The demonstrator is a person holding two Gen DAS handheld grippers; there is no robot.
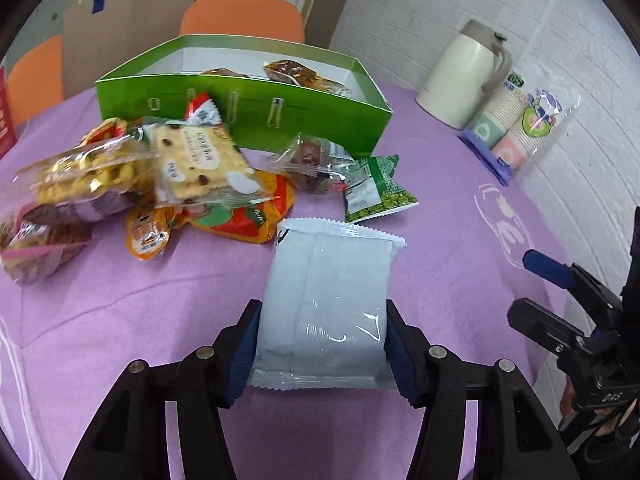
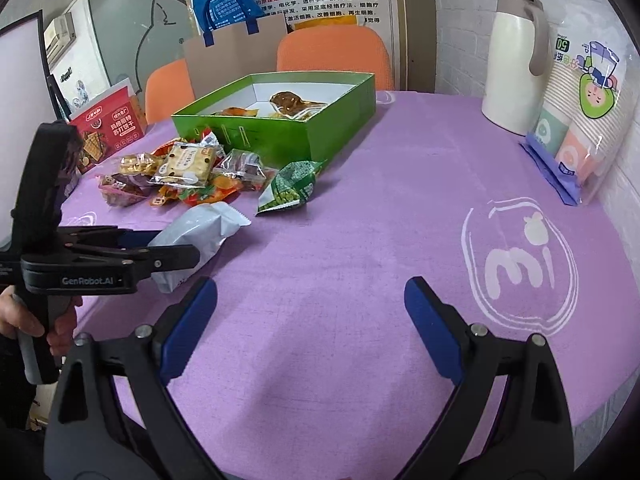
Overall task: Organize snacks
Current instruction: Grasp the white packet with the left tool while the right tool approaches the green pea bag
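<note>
A white-grey snack packet (image 1: 328,300) sits between the blue pads of my left gripper (image 1: 322,344), which is shut on its two long sides just above the purple tablecloth (image 1: 460,208). Beyond it lies a heap of snacks: a cracker packet (image 1: 200,160), a green pea packet (image 1: 376,192) and several others. Behind them stands an open green box (image 1: 248,112) holding a brown snack packet (image 1: 304,74). My right gripper (image 2: 311,286) is open over bare cloth, right of the white packet (image 2: 200,236). From this side I also see the left gripper (image 2: 176,246) and the green box (image 2: 280,128).
A cream thermos jug (image 2: 516,64) and a wrapped stack of paper cups (image 2: 580,120) stand at the far right by the white wall. A red biscuit box (image 2: 108,128) sits at the left edge. Orange chairs (image 2: 332,52) are behind the table. A hand (image 2: 24,320) holds the left gripper's handle.
</note>
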